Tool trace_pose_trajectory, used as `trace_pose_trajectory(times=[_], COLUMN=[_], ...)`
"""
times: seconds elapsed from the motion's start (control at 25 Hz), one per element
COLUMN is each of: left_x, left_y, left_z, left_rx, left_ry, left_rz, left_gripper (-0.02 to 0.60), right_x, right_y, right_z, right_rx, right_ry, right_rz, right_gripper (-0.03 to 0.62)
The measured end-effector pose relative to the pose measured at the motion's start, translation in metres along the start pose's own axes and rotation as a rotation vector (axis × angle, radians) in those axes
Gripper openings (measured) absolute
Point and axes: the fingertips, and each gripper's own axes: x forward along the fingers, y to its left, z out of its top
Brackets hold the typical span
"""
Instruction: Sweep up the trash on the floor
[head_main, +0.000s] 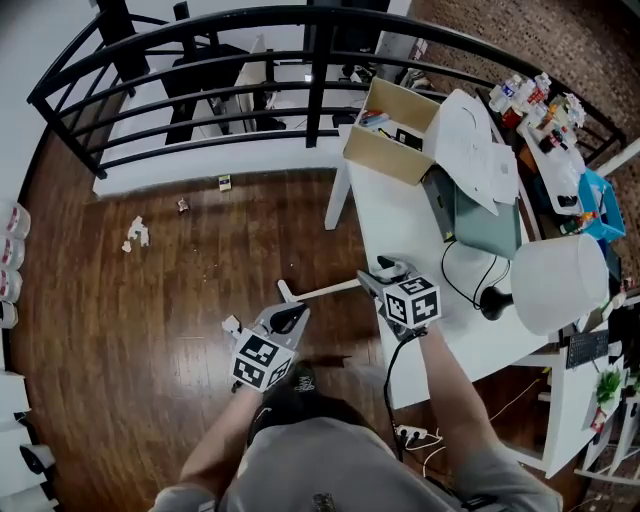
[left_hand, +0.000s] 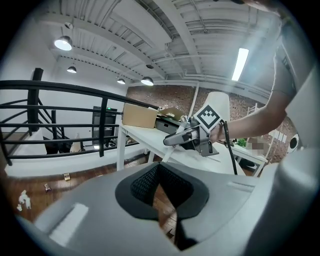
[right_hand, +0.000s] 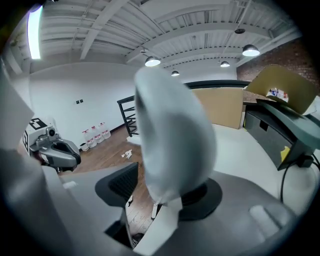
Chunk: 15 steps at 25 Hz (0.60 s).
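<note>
Nearest the lens, the right gripper (head_main: 388, 275) is pinching a white handle (right_hand: 172, 135), which is filling the gap between its jaws. The shaft is running low and toward the person's left, ending just ahead of the left gripper (head_main: 290, 320). The head of the tool is not showing clearly, so its type cannot be confirmed. The left gripper is holding nothing: its jaws are pressing tip to tip, with only floor (head_main: 150, 320) showing through the slit behind the tips.

Judged step: carrying the tool toward the trash, with no sweeping contact yet. To do it well:
- Spread the left gripper and take a second hold lower on the shaft, so the tool is not pivoting in one clamp.
- Swing the shaft clear of the table leg (head_main: 338, 190) just beside the right gripper.
- Lay the working end flat on the boards beyond the debris and draw short strokes inward. Crumpled paper is probably light and apt to roll.

All trash is lying well apart from both grippers, ahead and to the left. The paper scraps (head_main: 137, 233) are lying nearest, a small item (head_main: 183, 206) is lying farther on, and a small box (head_main: 225, 182) is sitting farthest, just before the white ledge under the railing (head_main: 200, 95).
</note>
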Motion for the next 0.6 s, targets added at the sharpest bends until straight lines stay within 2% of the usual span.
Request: trace_pose_trajectory(times=[0.24, 0.32, 0.6], left_x=[-0.005, -0.009, -0.033], left_y=[0.006, 0.006, 0.016], left_z=[-0.018, -0.029, -0.056], left_rx=[-0.031, -0.046, -0.093], left_ry=[0.023, 0.038, 0.06], left_rz=[0.019, 0.031, 0.101], left_gripper=[0.003, 0.003, 0.003], right_x=[-0.001, -0.001, 0.004], right_y=[0.036, 0.047, 0.085], right_z=[-0.004, -0.006, 0.001], right_rx=[-0.07, -0.081, -0.127], right_ry=[0.03, 0.031, 0.027], right_rz=[0.065, 0.075, 0.147], right_gripper=[0.142, 0.08, 0.07])
